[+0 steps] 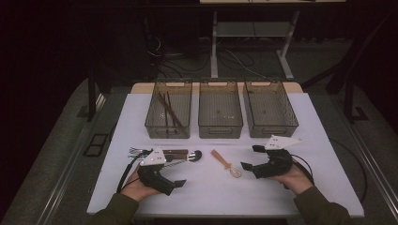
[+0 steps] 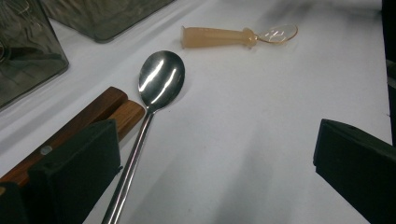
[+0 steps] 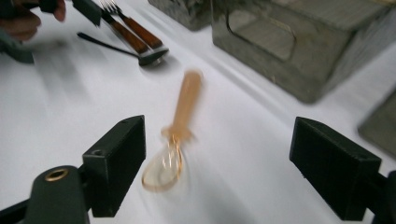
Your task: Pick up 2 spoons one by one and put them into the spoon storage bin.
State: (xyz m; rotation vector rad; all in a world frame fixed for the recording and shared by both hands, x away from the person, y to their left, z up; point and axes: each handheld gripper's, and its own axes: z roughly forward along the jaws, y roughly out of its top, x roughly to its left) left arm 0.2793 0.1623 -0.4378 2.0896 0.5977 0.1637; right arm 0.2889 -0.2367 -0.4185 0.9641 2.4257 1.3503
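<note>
A translucent amber plastic spoon (image 1: 225, 162) lies on the white table (image 1: 211, 197), its bowl toward the front. My right gripper (image 1: 251, 158) is just right of it, open. In the right gripper view the amber spoon (image 3: 180, 121) lies ahead between the wide-apart jaws of the right gripper (image 3: 233, 172), nearer the left one, untouched. My left gripper (image 1: 176, 173) is open over bare table. In its view the left gripper (image 2: 215, 172) has a metal spoon (image 2: 156, 93) and wooden handles (image 2: 88, 119) by its left jaw, with the amber spoon (image 2: 233, 36) farther off.
Three smoky clear bins stand in a row at the back: the left bin (image 1: 152, 112) holds dark sticks, the middle bin (image 1: 220, 133) and right bin (image 1: 291, 115) look bare. Wood-handled forks (image 1: 141, 151) lie at the left. Desk legs and cables lie beyond the table.
</note>
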